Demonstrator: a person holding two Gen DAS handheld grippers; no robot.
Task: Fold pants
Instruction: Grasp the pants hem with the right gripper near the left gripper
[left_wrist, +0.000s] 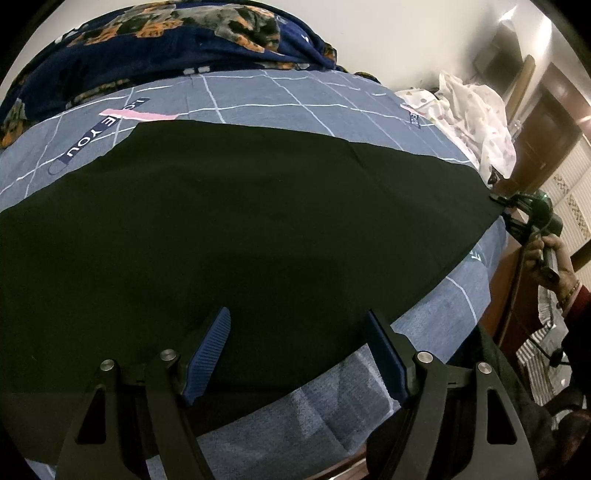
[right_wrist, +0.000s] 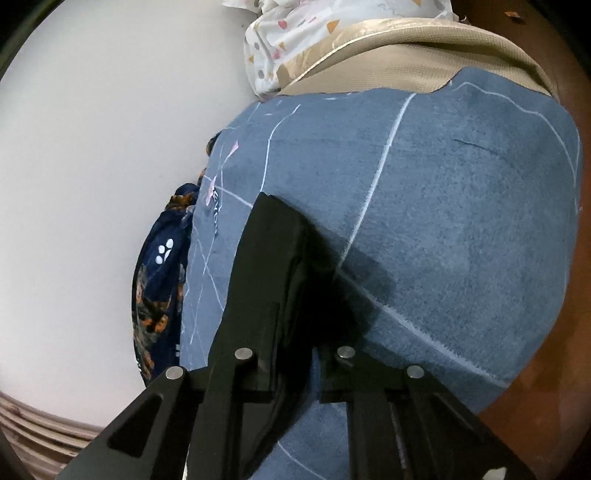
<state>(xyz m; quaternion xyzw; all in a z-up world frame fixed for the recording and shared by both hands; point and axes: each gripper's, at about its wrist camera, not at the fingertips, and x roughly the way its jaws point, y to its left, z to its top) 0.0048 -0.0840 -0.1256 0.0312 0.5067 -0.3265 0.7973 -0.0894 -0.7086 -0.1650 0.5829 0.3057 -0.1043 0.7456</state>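
Note:
Black pants (left_wrist: 240, 221) lie spread flat across a blue checked bed sheet (left_wrist: 295, 99). My left gripper (left_wrist: 299, 336) stands open over their near edge, its blue pads (left_wrist: 212, 350) wide apart with nothing pinched between them. At the far right, a hand (left_wrist: 550, 254) holds my right gripper (left_wrist: 498, 199) at the pants' end corner. In the right wrist view a thick layered edge of the black pants (right_wrist: 273, 258) runs between the fingers of the right gripper (right_wrist: 310, 325), which are drawn close on it. The cloth hides the fingertips.
A navy blanket (left_wrist: 166, 37) with orange dog prints is bunched at the back of the bed. A white patterned cloth (left_wrist: 476, 110) and a beige cover (right_wrist: 424, 48) lie by the bed's end. A brown wooden frame (right_wrist: 535, 387) borders the sheet (right_wrist: 443, 221).

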